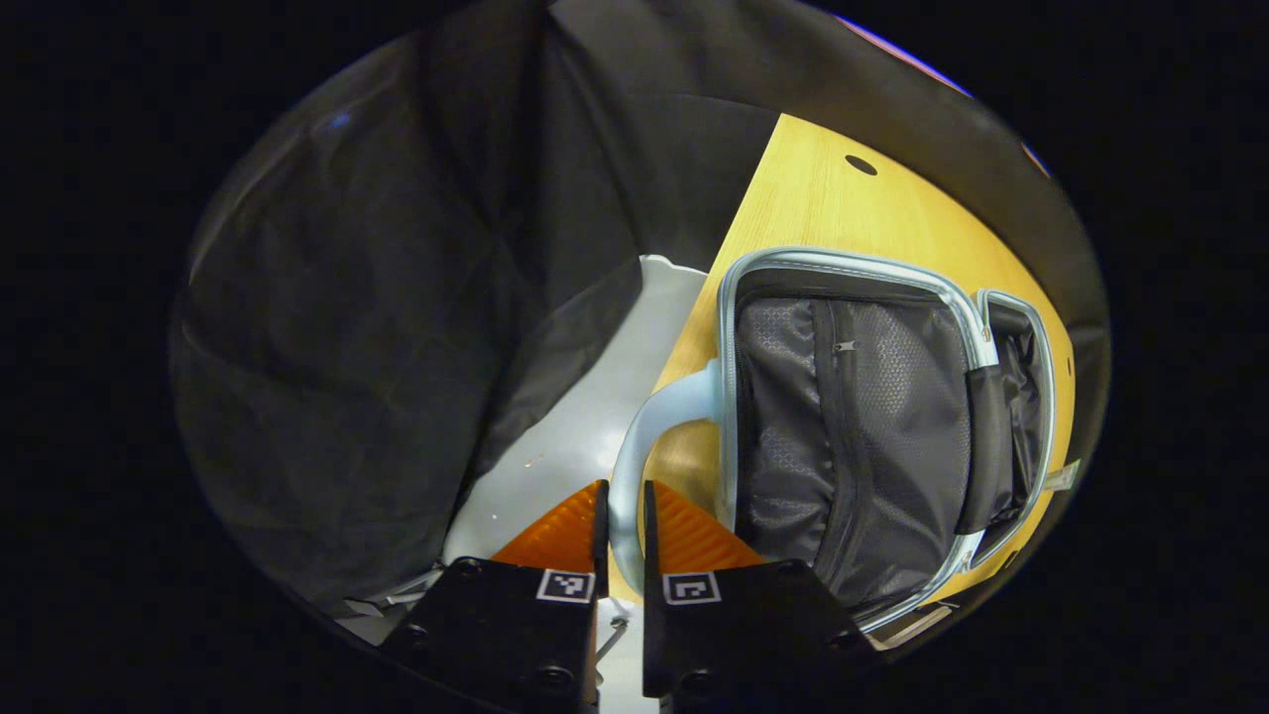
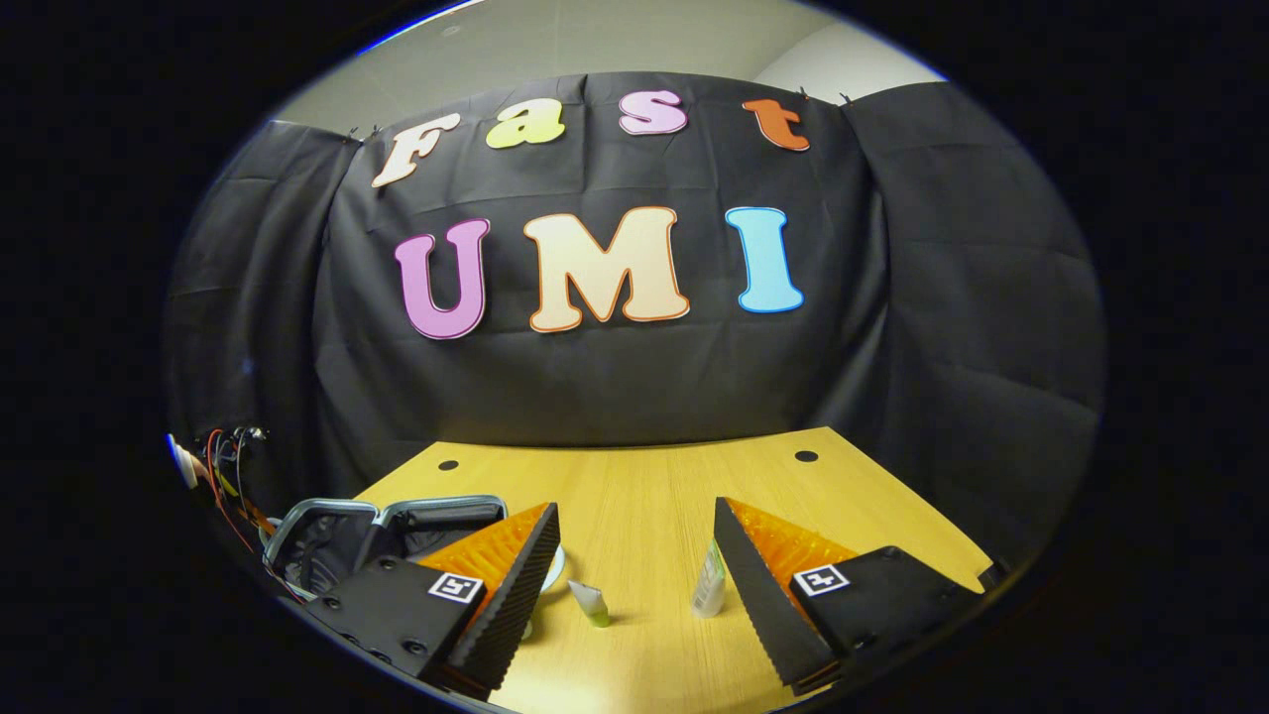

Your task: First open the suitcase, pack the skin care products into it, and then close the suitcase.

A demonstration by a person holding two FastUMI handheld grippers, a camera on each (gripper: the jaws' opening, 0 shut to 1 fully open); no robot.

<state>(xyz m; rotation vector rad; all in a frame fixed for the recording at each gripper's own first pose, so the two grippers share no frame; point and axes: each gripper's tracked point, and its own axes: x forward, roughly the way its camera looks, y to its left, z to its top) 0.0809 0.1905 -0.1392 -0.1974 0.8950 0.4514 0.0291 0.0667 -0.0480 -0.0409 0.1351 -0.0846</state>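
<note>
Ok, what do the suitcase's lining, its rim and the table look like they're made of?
The lining looks like dark woven synthetic fabric with a slight sheen and a zip down it. The rim of the suitcase looks like pale, glossy metal or plastic; I can't tell which. The table looks like light wood or wood-look laminate, with fine grain lines.

A: Left tongs [image 1: 625,540]?
B: Fingers nearly together, both pressing on the pale handle [image 1: 649,426], w/ its loop between them.
A: Case [image 1: 853,436]?
B: Open on the desk [image 1: 823,208]. Silver frame, grey lining, zip down the middle, dark strap across near the hinge side.
A: Beyond the desk?
B: Black cloth [image 1: 397,327], pale floor [image 1: 585,426].
</note>
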